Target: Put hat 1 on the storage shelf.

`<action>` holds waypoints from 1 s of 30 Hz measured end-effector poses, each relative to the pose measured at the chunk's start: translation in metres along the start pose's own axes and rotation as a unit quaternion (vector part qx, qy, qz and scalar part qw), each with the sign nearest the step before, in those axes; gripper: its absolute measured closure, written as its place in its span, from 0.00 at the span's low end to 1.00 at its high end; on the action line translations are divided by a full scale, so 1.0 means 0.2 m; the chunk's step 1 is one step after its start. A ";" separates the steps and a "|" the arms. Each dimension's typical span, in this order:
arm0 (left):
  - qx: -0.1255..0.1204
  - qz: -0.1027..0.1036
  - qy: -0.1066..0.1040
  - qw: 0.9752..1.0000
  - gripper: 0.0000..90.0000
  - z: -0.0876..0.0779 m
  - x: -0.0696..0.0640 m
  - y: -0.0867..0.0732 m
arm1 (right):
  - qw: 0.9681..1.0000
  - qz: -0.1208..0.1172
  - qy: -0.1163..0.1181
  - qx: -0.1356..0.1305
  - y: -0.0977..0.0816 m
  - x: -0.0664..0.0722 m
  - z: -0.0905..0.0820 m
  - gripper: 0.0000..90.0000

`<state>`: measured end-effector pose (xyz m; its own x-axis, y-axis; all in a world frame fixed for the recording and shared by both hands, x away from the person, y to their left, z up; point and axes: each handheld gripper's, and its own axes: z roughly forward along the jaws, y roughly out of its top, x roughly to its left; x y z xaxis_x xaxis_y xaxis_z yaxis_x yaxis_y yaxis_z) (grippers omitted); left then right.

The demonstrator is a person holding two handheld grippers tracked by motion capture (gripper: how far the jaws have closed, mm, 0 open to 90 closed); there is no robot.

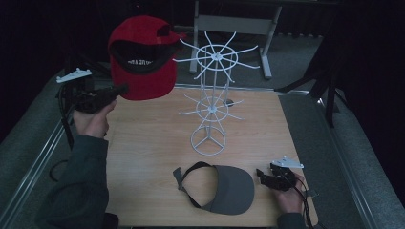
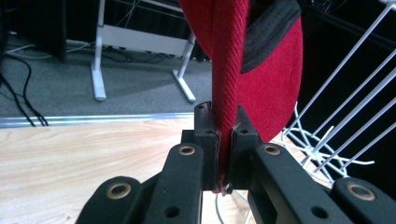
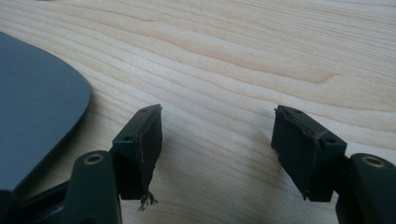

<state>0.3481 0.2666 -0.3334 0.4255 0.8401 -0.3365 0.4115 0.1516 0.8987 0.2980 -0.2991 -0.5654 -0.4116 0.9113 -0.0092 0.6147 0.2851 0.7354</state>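
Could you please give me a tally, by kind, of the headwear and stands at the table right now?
Red caps: 1, the red cap clamped at its brim in the left gripper, held in the air.
Grey visors: 1, the grey visor flat on the table.
White wire stands: 1, the wire stand.
Total: 3.

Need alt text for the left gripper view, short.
Left tool is shut on the brim edge of a red cap, held above a wooden table. A white wire rack stands at the right.
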 end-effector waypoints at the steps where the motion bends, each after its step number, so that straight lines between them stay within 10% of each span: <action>1: -0.002 0.001 -0.001 1.000 0.96 0.00 -0.01 0.01 | 1.000 0.000 0.000 0.000 0.00 0.00 0.00 0.37; 30: -0.030 0.038 -0.019 0.999 0.96 -0.05 -0.12 0.03 | 1.000 -0.001 0.001 0.000 0.00 0.00 0.00 0.37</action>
<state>0.3322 0.2523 -0.3164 0.4840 0.8306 -0.2753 0.3286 0.1191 0.9369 0.2979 -0.2991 -0.5654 -0.4137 0.9104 -0.0089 0.6145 0.2864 0.7351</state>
